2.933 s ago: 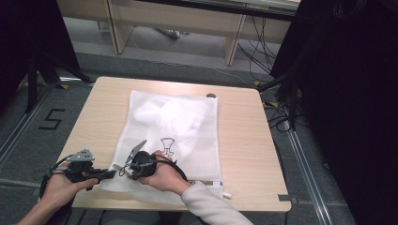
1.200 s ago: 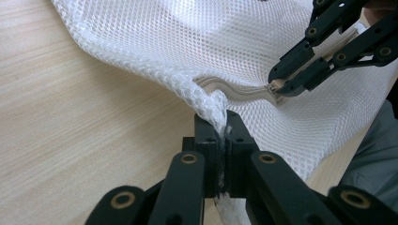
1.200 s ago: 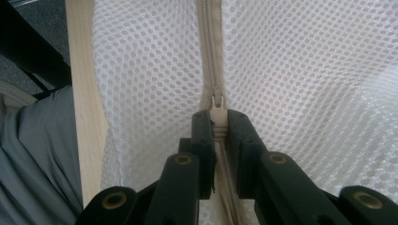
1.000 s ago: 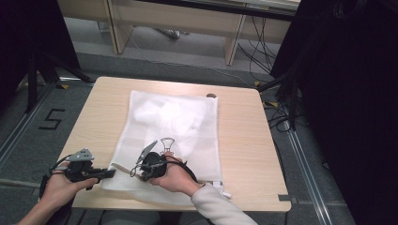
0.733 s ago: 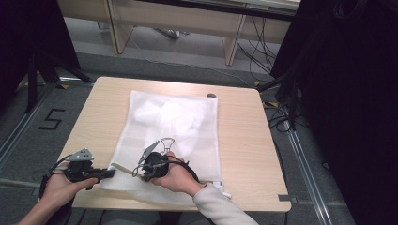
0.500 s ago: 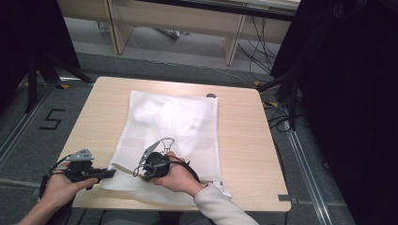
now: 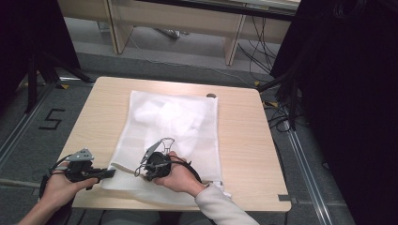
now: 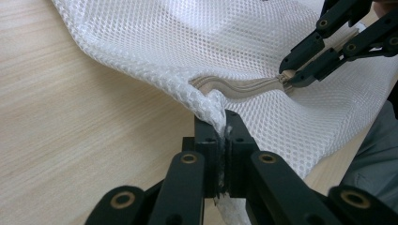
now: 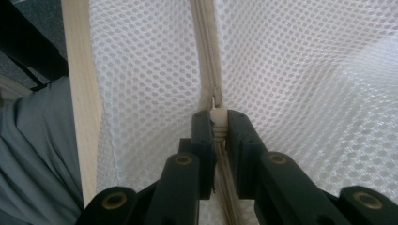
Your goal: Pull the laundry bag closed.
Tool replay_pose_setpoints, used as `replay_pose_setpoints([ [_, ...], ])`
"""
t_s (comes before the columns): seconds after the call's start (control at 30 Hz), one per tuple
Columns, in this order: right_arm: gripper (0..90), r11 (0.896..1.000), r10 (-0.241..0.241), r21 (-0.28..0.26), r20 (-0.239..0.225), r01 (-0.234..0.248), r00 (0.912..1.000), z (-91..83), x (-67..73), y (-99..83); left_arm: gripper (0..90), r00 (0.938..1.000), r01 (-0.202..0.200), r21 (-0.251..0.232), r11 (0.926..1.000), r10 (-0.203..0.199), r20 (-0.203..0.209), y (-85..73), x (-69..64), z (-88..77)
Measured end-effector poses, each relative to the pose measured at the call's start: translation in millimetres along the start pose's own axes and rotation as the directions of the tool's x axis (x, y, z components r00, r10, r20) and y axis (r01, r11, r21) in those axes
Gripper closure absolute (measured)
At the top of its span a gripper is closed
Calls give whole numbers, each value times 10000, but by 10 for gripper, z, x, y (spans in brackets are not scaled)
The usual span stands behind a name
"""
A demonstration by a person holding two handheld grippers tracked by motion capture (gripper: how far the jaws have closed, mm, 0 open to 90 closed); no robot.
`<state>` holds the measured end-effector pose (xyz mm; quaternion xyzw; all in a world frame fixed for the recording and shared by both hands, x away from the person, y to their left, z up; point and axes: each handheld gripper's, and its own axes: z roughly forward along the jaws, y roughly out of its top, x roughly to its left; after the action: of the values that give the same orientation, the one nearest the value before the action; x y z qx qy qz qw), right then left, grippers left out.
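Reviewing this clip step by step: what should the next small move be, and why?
Probably draw the right gripper along the zipper, away from the left gripper. Its jaws are shut on the zipper pull, while the left gripper pinches the mesh bag corner, anchoring it.

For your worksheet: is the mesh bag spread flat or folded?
Spread flat: the mesh bag lies open across the table, near corner pinched up.

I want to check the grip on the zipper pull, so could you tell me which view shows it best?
The right gripper view: the zipper pull sits pinched between the right gripper jaws, close and sharp. The left gripper view shows it farther off, mostly hidden by those jaws. In the high view it is too small to tell.
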<state>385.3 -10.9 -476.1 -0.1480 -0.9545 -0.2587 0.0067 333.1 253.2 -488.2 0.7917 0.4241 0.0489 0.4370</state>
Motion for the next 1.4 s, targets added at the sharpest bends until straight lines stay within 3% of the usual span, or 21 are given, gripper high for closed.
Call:
replay_pose_setpoints([
  [0.5, 827, 9999, 105, 84, 64, -106, 9999, -30, -3, -42, 859, 10000, 33, -38, 10000, -33, 11, -1, -2, 1],
  [0.63, 827, 9999, -104, 31, -25, 104, 9999, -38, -13, -50, 859, 10000, 1, -23, 10000, -1, 13, 0, -2, -1],
  [0.9, 827, 9998, 189, 30, -56, -188, 9998, -63, -12, -82, 859, 10000, 31, -14, 10000, -31, -18, 0, 1, -3],
  [1.4, 827, 9996, 266, 54, 43, -266, 9996, -100, -39, -154, 859, 10000, 54, -32, 10000, -54, -68, -1, 1, -1],
])
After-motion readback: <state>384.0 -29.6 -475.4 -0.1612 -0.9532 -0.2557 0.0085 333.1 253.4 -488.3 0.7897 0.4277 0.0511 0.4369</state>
